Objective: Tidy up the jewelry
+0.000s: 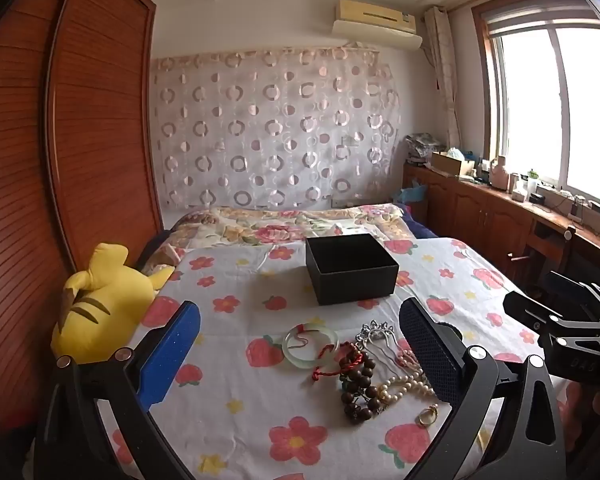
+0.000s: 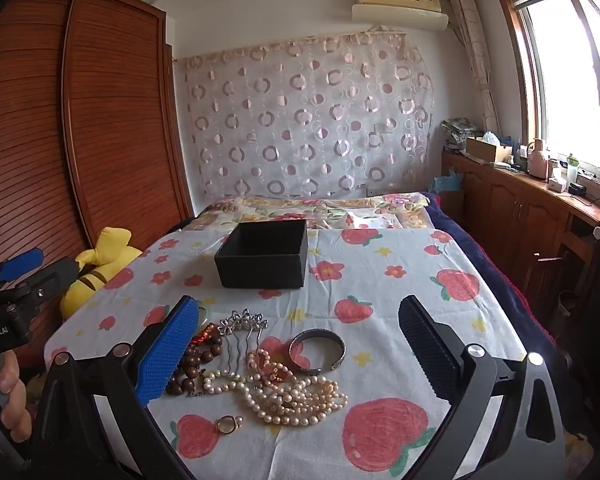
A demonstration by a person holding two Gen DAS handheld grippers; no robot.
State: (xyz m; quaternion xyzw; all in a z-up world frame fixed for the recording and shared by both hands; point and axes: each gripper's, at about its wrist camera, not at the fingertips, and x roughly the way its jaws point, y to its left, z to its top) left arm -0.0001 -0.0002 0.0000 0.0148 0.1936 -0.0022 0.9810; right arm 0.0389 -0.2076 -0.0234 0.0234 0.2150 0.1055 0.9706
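Observation:
Jewelry lies in a heap on the flowered bedsheet (image 1: 236, 280). In the left wrist view I see a pale green bangle (image 1: 310, 345), a red cord (image 1: 332, 364), dark wooden beads (image 1: 358, 390), a silver hair comb (image 1: 376, 334), pearls (image 1: 404, 386) and a gold ring (image 1: 427, 416). In the right wrist view I see the comb (image 2: 242, 330), pearls (image 2: 292, 398), a silver cuff bangle (image 2: 318, 350), wooden beads (image 2: 194, 364) and the ring (image 2: 229, 424). An open black box (image 1: 352, 268) (image 2: 262, 254) stands beyond the heap. My left gripper (image 1: 300, 352) and right gripper (image 2: 300, 352) are both open and empty, above the heap.
A yellow plush toy (image 1: 100, 304) (image 2: 96, 264) lies at the bed's left edge beside a wooden wardrobe (image 1: 80, 140). A folded floral quilt (image 1: 284, 224) lies behind the box. A wooden cabinet (image 2: 520, 208) with clutter runs under the window at right.

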